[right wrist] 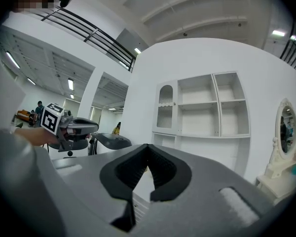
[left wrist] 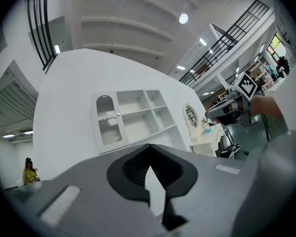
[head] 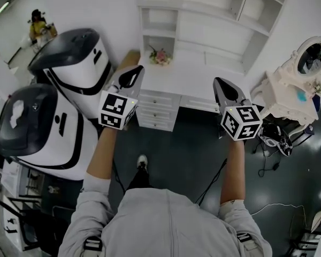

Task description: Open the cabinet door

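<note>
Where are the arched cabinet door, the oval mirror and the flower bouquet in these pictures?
Arched cabinet door [right wrist: 165,110]: right gripper view, on the middle of its pane.
Oval mirror [head: 312,58]: head view, on the glass.
Flower bouquet [head: 160,57]: head view, on the blooms.

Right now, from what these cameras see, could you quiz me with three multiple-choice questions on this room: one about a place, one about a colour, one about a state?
1. Where in the cabinet is the glass door?
A. In the middle
B. At the left end
C. At the right end

2. What colour is the cabinet?
A. White
B. Brown
C. Black

3. How is the door?
A. Wide open
B. Taken off
C. Shut

Answers:
1 B: both gripper views show the arched door left of the open shelves.
2 A: its frame, shelves and door are all white.
3 C: the door sits flush in its frame.
</note>
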### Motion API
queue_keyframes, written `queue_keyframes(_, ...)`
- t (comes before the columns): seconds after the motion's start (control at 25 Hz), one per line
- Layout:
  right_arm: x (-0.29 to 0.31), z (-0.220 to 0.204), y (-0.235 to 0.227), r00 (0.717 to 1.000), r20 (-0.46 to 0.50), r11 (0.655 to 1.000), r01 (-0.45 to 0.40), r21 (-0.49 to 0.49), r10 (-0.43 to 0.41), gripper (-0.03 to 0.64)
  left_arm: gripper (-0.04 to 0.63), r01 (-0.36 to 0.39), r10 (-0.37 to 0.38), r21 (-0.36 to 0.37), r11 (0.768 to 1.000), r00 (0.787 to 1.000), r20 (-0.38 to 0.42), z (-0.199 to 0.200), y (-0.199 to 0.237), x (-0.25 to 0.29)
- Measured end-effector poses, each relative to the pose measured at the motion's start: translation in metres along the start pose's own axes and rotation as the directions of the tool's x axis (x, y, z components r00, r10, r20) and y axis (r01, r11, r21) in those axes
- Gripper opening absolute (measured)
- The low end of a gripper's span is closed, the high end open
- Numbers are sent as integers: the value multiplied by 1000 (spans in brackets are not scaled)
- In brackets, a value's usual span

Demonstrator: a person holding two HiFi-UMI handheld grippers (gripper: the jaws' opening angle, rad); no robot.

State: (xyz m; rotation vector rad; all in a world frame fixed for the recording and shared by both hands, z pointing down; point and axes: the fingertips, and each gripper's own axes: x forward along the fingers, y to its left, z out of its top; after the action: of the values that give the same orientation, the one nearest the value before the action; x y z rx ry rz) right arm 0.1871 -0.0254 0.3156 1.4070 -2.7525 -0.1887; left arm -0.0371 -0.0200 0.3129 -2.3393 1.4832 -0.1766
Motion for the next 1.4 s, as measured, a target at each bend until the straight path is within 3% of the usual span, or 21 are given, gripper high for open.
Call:
queue_keyframes(0.28, 61, -14, -28, 999, -21, 1000, 25, -10, -26, 2, 17, 38, -38, -9, 999, 999, 18, -28, 34, 65)
queue_keyframes(0.68, 172, 3, -64, 998, -7, 998, 57, 4, -57, 2, 17, 84, -84, 4, 996, 995, 50, -44, 113, 162)
queue_keyframes(1.4, 296, 13, -92, 991, 13, 990, 134, 36, -134, 2, 17, 132, -132, -1, 991, 989, 74, -82, 219, 251)
